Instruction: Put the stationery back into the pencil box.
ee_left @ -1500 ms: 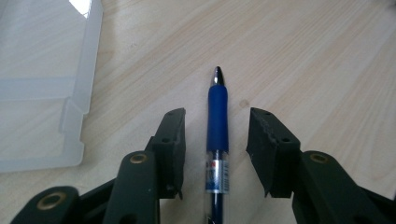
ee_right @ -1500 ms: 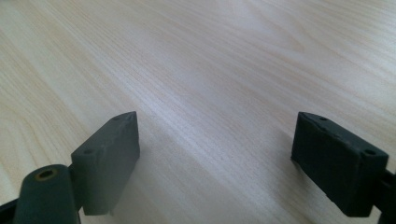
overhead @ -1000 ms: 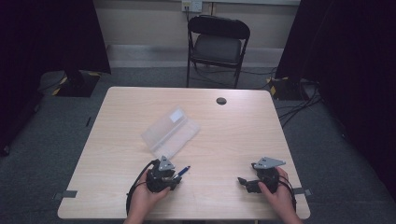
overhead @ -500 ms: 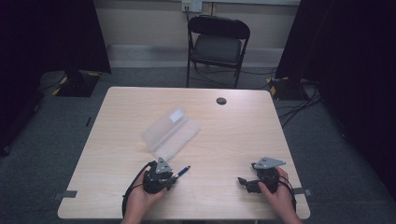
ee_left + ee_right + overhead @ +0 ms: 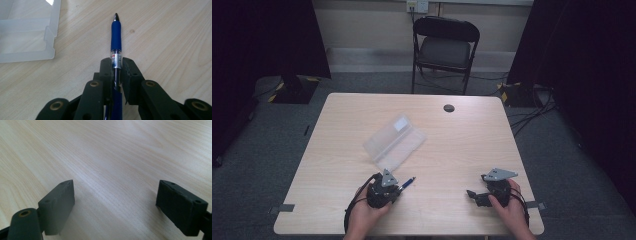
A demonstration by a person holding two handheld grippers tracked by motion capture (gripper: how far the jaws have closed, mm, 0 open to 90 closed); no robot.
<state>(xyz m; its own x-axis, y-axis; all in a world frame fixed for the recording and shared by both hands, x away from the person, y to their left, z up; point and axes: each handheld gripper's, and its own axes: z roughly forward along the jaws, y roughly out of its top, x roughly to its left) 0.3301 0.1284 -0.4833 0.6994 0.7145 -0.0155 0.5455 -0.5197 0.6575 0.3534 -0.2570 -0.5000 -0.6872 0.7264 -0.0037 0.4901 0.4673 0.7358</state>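
Left tool [image 5: 398, 188]: jaws closed on a blue pen [image 5: 116, 42], clamped at the clear section of its barrel. The blue grip and dark tip project forward past the jaws; the rest of the barrel runs back between them. In the high view the pen [image 5: 407, 182] points up and to the right from the tool, low over the desk [image 5: 472, 145]; whether its tip touches the wood cannot be told.

Right tool [image 5: 116, 207]: jaws spread wide, holding nothing, bare wood grain between them. In the high view the right tool [image 5: 475, 196] sits near the desk's front right, gripped by the person's right hand [image 5: 511, 210], well apart from the pen.

Left hand [image 5: 364, 215]: wrapped round the left tool at the desk's front edge.

Container: one clear plastic case [image 5: 394, 142], lying open near the desk's middle, just beyond the left tool. In the left gripper view its corner [image 5: 30, 35] lies near the pen tip, to the left, not touching. The visible part of its inside holds nothing.
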